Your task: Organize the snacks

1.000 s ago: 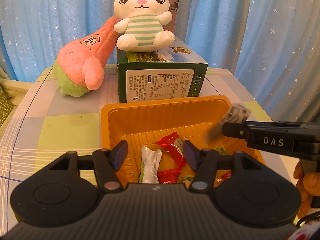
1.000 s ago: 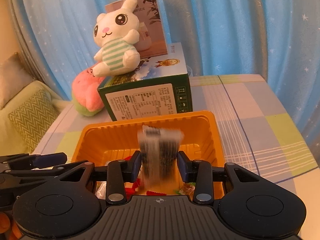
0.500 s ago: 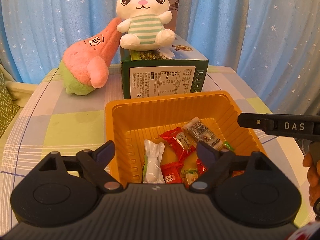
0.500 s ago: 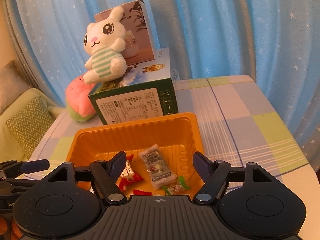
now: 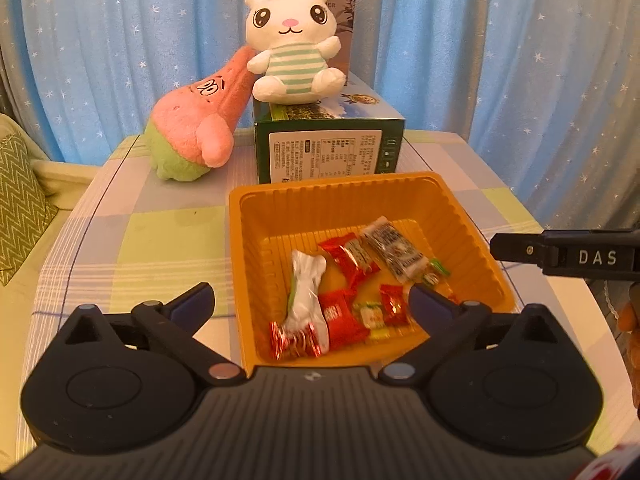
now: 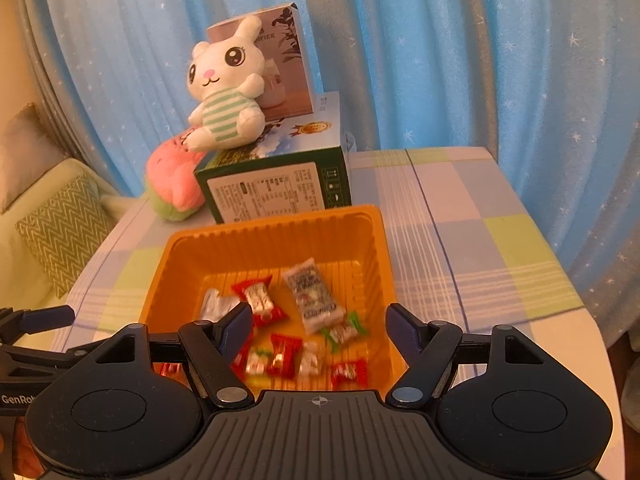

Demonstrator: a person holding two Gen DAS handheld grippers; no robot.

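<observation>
An orange plastic tray (image 5: 332,186) (image 6: 272,224) sits on the checked tablecloth and holds several wrapped snacks. Among them are a grey printed packet (image 5: 394,250) (image 6: 314,296), a white wrapped piece (image 5: 306,292) and red packets (image 5: 350,256) (image 6: 258,298). My left gripper (image 5: 310,296) hovers over the tray's near edge; its jaws are opening wide and nothing is between them. My right gripper (image 6: 319,314) hangs open and empty above the tray's near side. One of its fingers (image 5: 560,256) pokes in from the right in the left wrist view.
Behind the tray stands a green box (image 5: 328,148) with a white bunny plush (image 5: 294,60) on top. A pink star plush (image 5: 196,128) leans on its left. Blue curtains close off the back. A sofa cushion (image 5: 16,200) lies off the table's left edge.
The right gripper let go of the grey packet, which now lies in the tray. Both grippers' jaws spread wider, and both pulled back and up from the tray.
</observation>
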